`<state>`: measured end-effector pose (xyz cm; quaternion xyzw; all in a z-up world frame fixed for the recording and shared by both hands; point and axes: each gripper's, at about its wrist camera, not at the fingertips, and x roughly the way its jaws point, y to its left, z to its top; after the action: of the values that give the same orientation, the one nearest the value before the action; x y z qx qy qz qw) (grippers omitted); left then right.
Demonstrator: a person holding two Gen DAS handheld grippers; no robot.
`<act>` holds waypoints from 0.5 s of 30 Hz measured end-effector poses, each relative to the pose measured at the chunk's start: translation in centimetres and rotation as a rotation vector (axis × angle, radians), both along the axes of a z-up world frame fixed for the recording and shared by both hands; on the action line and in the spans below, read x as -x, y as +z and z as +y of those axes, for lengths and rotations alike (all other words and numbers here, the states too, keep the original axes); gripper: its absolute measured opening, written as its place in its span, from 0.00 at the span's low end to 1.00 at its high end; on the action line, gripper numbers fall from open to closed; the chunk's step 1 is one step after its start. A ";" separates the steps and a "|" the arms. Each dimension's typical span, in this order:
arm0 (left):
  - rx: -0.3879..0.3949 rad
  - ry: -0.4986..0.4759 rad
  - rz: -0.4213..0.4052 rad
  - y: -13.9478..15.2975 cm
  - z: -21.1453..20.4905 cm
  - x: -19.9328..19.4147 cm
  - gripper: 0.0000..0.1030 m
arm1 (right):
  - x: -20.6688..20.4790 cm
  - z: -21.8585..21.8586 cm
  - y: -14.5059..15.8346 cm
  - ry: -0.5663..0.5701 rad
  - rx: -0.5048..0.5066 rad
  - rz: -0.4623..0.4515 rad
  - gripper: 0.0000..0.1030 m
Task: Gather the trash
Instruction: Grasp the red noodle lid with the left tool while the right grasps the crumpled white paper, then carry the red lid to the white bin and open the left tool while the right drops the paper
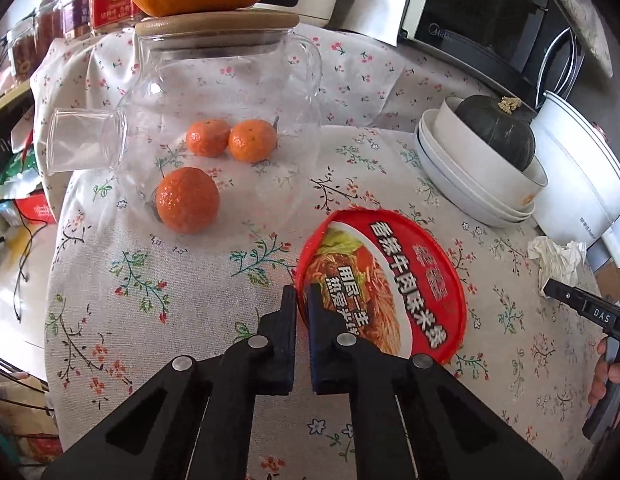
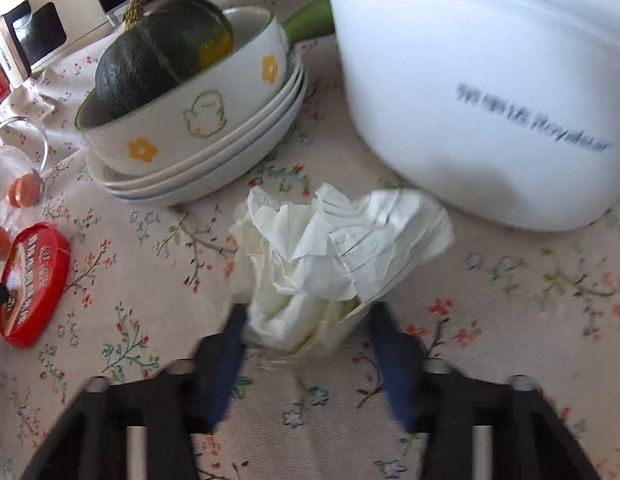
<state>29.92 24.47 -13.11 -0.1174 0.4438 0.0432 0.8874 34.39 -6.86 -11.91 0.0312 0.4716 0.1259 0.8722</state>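
Left gripper (image 1: 303, 294): jaws clamped on the near rim of the red noodle lid (image 1: 384, 280), which extends ahead and to its right. Right gripper (image 2: 307, 314): fingers straddle the near end of the crumpled tissue (image 2: 338, 248); whether the pads press it cannot be told; white cooker (image 2: 482, 92) beyond.

Soft, even daylight is spread over both views; no hard-edged shadows are cast. In the left wrist view the image is sharp throughout, with print on the red lid (image 1: 384, 282) legible. Faint shadows are thrown beneath the mandarins (image 1: 187, 200), and pale reflections are carried on the glass jug (image 1: 225, 92). Strong barrel distortion is shown, with straight edges bowed and dark vignetted corners. In the right wrist view motion blur is marked: the lettering on the white cooker (image 2: 490, 92) is smeared, the tablecloth (image 2: 530, 300) pattern is streaked, and the gripper fingers (image 2: 229, 344) are softened. The crumpled tissue (image 2: 338, 248) is brightly lit, near overexposure. A soft shadow is seen under the cooker.
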 end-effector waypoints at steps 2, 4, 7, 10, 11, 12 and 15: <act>-0.002 0.002 0.009 0.1 -0.4 0.5 0.03 | 0.2 0.2 0.1 0.009 -0.004 0.009 0.28; -0.008 -0.014 0.020 0.2 -1.1 0.9 0.03 | 0.6 0.3 0.5 0.019 0.004 0.008 0.26; -0.009 -0.033 0.037 0.5 -2.3 2.0 0.02 | 1.7 0.0 1.2 0.031 0.019 0.000 0.25; -0.017 -0.051 0.039 1.4 -3.6 3.1 0.02 | 3.2 -0.6 2.3 0.035 0.026 -0.014 0.25; -0.015 -0.058 0.036 1.7 -4.1 3.6 0.02 | 3.8 -0.9 2.7 0.034 0.026 -0.017 0.25; -0.015 -0.065 0.033 2.1 -4.6 4.0 0.02 | 4.4 -1.2 3.1 0.033 0.029 -0.020 0.25; -0.018 -0.095 0.024 3.3 -6.3 5.4 0.02 | 6.1 -2.4 4.1 0.028 0.032 -0.029 0.25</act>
<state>24.56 18.19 -9.82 -0.0877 0.4589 0.0065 0.8841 28.31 -9.24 -7.76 0.0089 0.4612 0.1308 0.8776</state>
